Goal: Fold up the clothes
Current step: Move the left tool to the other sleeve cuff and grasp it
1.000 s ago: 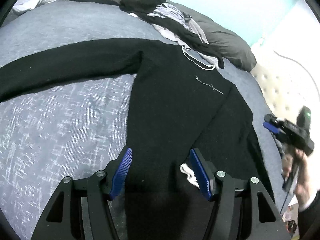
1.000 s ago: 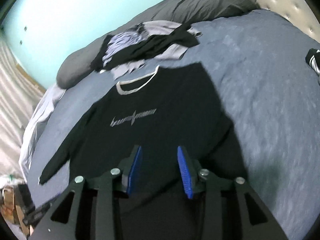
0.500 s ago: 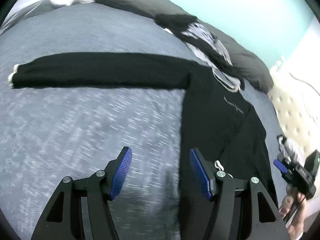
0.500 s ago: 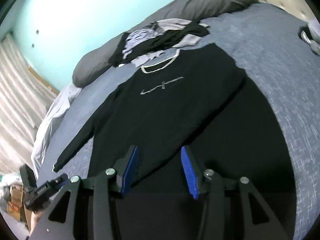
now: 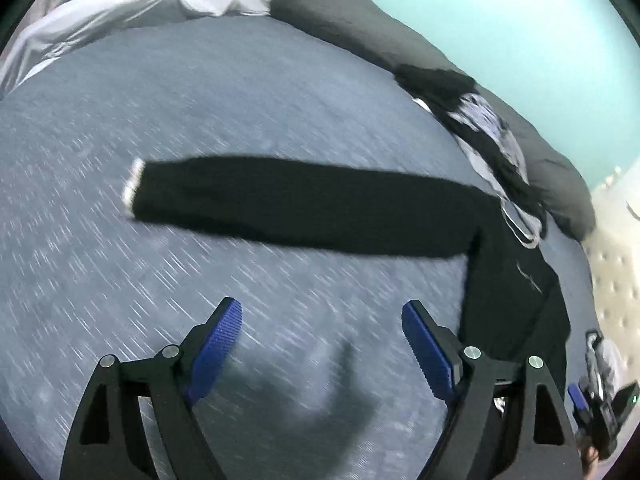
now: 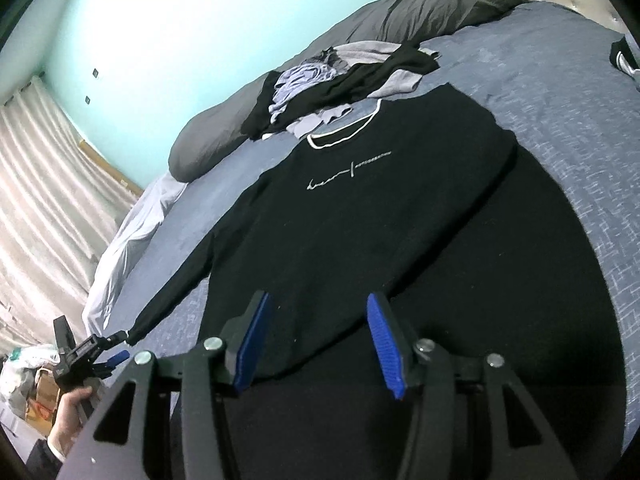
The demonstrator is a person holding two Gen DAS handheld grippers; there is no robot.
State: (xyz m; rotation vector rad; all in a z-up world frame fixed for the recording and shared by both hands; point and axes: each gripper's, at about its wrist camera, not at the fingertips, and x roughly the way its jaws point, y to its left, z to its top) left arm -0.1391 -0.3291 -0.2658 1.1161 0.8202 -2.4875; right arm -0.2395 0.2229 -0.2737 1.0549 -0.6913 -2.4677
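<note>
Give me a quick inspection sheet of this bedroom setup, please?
Surface: blue-grey bedspread, bare around the garment.
Job's things: black sweater lies flat, front up, left sleeve stretched sideways.
Clutter: heap of clothes against grey pillows.
Tongs: left tongs open, just widened, over bare bedspread; right tongs open, just widened, above the hem.
Cables: nothing seen.
Surroundings: turquoise wall, curtains.

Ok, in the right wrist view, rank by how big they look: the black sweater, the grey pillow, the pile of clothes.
1. black sweater, clearly largest, though nearest.
2. grey pillow.
3. pile of clothes, smallest.
</note>
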